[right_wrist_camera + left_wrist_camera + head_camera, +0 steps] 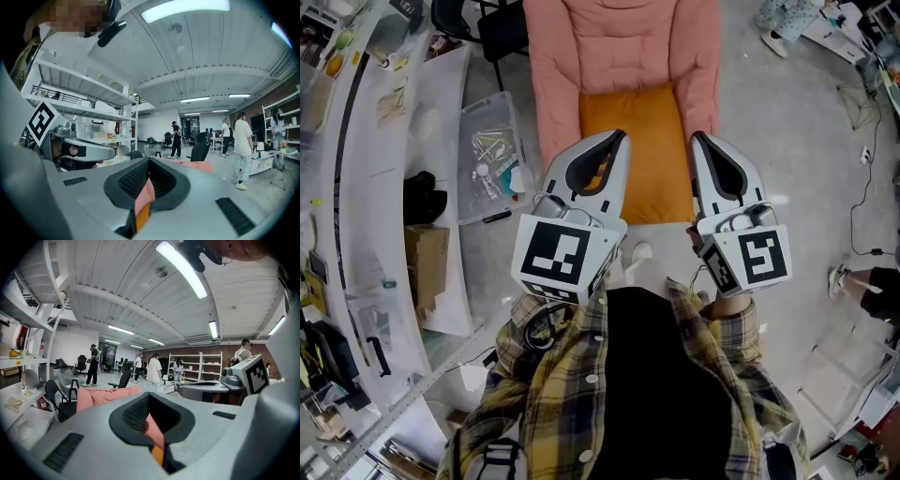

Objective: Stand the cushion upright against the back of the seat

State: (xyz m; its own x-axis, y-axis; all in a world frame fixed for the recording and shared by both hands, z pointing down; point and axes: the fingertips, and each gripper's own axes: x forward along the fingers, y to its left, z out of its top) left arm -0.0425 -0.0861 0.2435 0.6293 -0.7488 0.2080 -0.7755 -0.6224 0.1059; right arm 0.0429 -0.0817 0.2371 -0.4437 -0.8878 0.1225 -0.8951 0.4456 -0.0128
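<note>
Open floor (797,141) right of the seat (619,42) (plastic bin (492,159) at left)

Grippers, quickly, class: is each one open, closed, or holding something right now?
Left gripper: closed, holding nothing.
Right gripper: closed, holding nothing.

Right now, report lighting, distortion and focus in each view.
Head view: even light, sharp, edges bowed by the wide lens; the orange cushion reads clearly. Left gripper view: strong fisheye with black corners, ceiling light strip blown white. Right gripper view: same fisheye and dark corners, its overhead lamp overexposed too.
</note>
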